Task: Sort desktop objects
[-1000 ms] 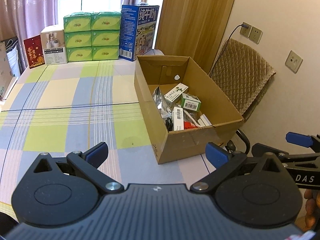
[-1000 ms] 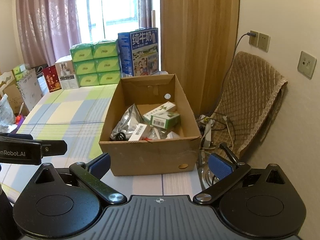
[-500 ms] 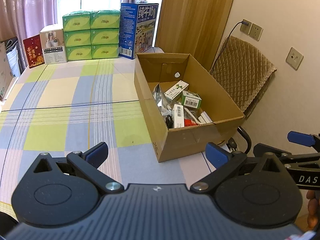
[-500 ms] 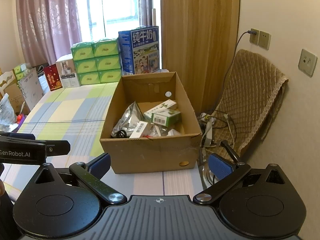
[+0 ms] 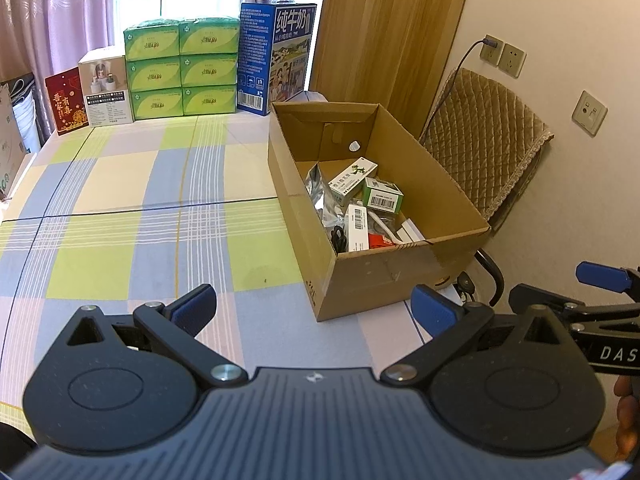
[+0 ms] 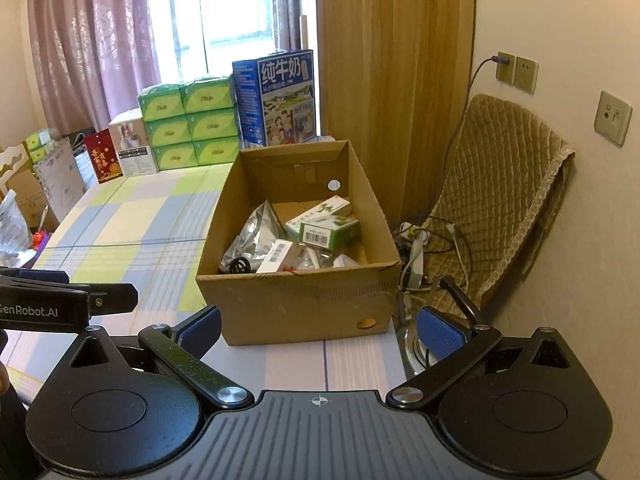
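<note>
While the sorted items lie inside it, the cardboard box (image 5: 404, 272) stands on the checked tablecloth (image 5: 120, 216), ahead of the left gripper (image 5: 314, 306) and nearer its right finger than its left. Within the box, a green-and-white carton (image 5: 383, 196) rests just beside a longer white carton (image 5: 352, 178), with a silver foil bag (image 5: 318, 188) on the side toward the left finger and a white barcoded box (image 5: 357, 227) nearer the front wall. From the right wrist view the same box sits straight ahead of the right gripper (image 6: 318, 330), between its two blue pads (image 6: 440, 338). Both grippers have their fingers spread wide apart and hold nothing. Beyond the left fingers, at the far edge of the table, stand six stacked green tissue packs (image 5: 180, 74), a tall blue milk carton (image 5: 274, 58) beside them, a white product box (image 5: 106, 92) and a red packet (image 5: 66, 100). Outward of the right finger, off the table, a quilted brown cover (image 6: 508, 196) leans at the wall under two sockets (image 6: 516, 70), with cables on the floor (image 6: 420, 248) beneath it.
</note>
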{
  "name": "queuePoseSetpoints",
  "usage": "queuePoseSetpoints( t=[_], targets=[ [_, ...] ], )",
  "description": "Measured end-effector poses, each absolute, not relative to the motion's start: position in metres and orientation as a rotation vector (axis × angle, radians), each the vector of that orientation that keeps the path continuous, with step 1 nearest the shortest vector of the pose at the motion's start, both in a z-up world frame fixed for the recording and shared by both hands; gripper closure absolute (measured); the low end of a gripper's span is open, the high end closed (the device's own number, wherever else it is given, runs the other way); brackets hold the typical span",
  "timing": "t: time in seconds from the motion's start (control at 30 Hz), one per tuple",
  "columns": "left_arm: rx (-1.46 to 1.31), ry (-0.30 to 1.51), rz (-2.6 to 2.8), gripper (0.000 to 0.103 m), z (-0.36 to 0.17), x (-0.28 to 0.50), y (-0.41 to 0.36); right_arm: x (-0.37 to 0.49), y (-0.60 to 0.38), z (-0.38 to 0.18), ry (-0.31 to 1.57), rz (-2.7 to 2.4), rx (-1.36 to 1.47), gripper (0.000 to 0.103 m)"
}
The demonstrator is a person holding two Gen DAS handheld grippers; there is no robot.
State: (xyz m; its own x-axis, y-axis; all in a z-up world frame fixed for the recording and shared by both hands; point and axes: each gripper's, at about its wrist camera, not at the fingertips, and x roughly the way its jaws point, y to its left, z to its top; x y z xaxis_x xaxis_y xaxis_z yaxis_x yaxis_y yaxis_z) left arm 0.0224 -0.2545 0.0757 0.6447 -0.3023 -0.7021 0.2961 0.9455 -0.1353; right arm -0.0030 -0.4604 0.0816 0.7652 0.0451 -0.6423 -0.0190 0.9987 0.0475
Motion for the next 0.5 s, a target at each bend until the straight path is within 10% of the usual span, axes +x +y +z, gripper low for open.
queuePoseSetpoints(
  t=[0.5],
  targets=[
    [-0.008,0.803,-0.339,0.001,0.0739,0.0221,-0.2549,-0.004,-0.4596,0.079,0.703,0.031,0.04,0.002]
  ],
)
